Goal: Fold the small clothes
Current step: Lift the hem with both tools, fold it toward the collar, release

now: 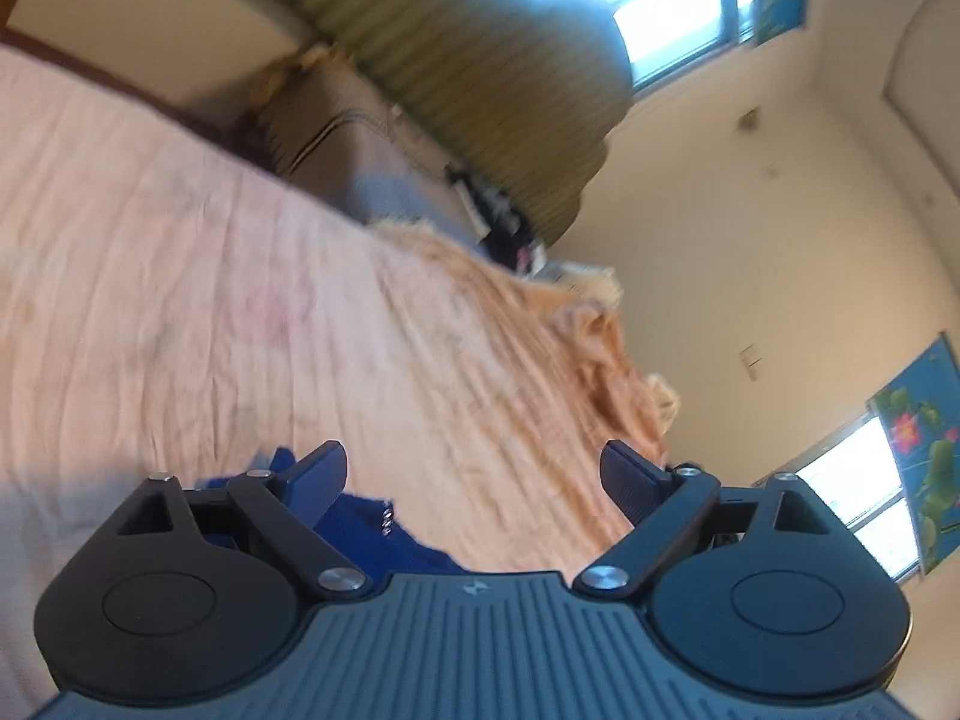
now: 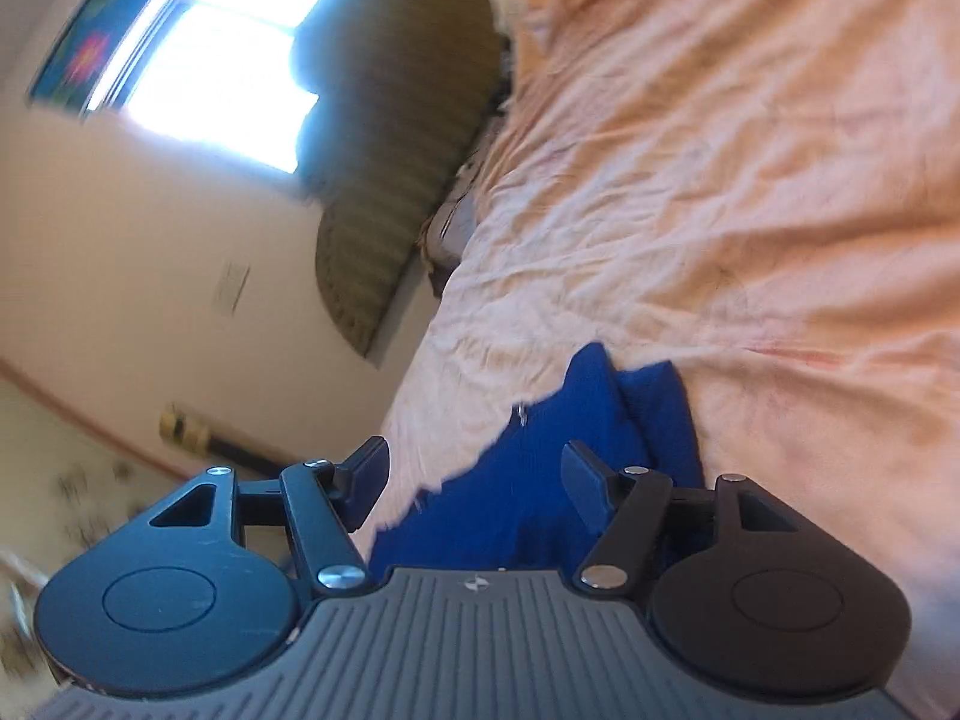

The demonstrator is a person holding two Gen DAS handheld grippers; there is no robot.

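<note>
Both my grippers, left gripper (image 1: 474, 483) and right gripper (image 2: 474, 483), gape released above blue garment (image 2: 540, 480) near the bed (image 2: 750, 210) edge.

I count one blue garment (image 2: 540, 480) lying on one bed (image 2: 750, 210) with a single peach sheet, my two claws, left (image 1: 474, 480) and right (image 2: 474, 480), each with two fingers, and two bright windows (image 1: 672, 6) in the left view.
</note>
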